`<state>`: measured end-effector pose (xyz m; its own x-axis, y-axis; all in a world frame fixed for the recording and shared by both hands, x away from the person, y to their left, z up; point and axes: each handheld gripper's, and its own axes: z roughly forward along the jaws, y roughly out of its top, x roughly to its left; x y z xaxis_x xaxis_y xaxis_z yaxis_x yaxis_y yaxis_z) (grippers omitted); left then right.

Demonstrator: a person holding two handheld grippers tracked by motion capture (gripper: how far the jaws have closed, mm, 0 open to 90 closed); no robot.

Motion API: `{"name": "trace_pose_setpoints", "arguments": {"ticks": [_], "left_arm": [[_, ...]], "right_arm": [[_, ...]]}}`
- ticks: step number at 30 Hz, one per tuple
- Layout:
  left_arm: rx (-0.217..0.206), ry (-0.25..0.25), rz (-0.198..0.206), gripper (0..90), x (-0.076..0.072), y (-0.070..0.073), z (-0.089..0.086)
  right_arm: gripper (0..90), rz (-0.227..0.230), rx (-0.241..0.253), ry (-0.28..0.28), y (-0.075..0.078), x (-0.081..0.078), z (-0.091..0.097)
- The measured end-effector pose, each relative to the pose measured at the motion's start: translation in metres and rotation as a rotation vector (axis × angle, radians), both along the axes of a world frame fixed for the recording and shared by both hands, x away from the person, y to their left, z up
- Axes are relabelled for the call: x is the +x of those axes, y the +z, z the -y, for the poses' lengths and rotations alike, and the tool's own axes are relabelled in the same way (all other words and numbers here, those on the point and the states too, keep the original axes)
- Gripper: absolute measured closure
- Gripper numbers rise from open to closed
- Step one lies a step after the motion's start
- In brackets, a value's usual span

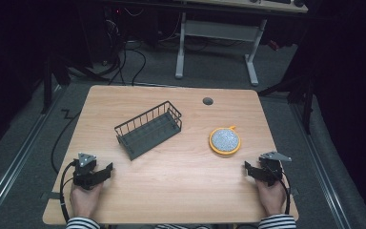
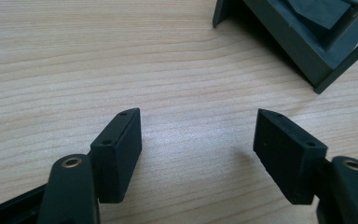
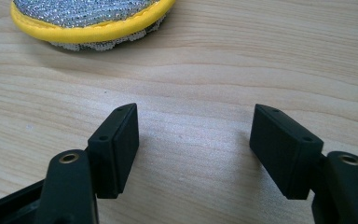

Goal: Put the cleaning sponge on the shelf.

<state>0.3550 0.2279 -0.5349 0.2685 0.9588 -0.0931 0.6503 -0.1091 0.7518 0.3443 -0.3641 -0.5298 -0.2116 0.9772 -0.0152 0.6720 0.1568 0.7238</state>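
Observation:
A dark wire basket [image 1: 148, 129] lies at an angle in the middle of the wooden table [image 1: 171, 191]. Right of it rests a round scouring pad [image 1: 225, 140], silver with a yellow rim. My left gripper [image 1: 106, 170] sits near the front left corner, held by a hand, open with only bare wood between its jaws. My right gripper [image 1: 249, 168] sits near the front right edge, open and empty too. In the left gripper view my left gripper [image 2: 198, 135] faces the basket's corner [image 2: 303, 42] at the upper right. In the right gripper view my right gripper [image 3: 193, 133] points toward the pad [image 3: 91, 18] at the upper left.
A round cable hole [image 1: 208, 101] sits near the table's far edge. Beyond the table stand a white desk frame [image 1: 219, 33] and floor cables [image 1: 124, 62]. Striped sleeves [image 1: 81, 223] show at the bottom edge.

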Motion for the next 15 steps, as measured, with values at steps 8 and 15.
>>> {"name": "trace_pose_setpoints", "arguments": {"ticks": [8, 15], "left_arm": [[-0.035, 0.000, 0.006, 31.5, -0.002, 0.012, -0.001], [-0.060, -0.018, 0.010, 30.9, -0.002, 0.032, -0.005]], "right_arm": [[32.9, 0.001, -0.001, 0.003, 0.000, 0.000, 0.000], [32.8, 0.000, 0.000, 0.004, 0.000, 0.000, 0.000]]}}
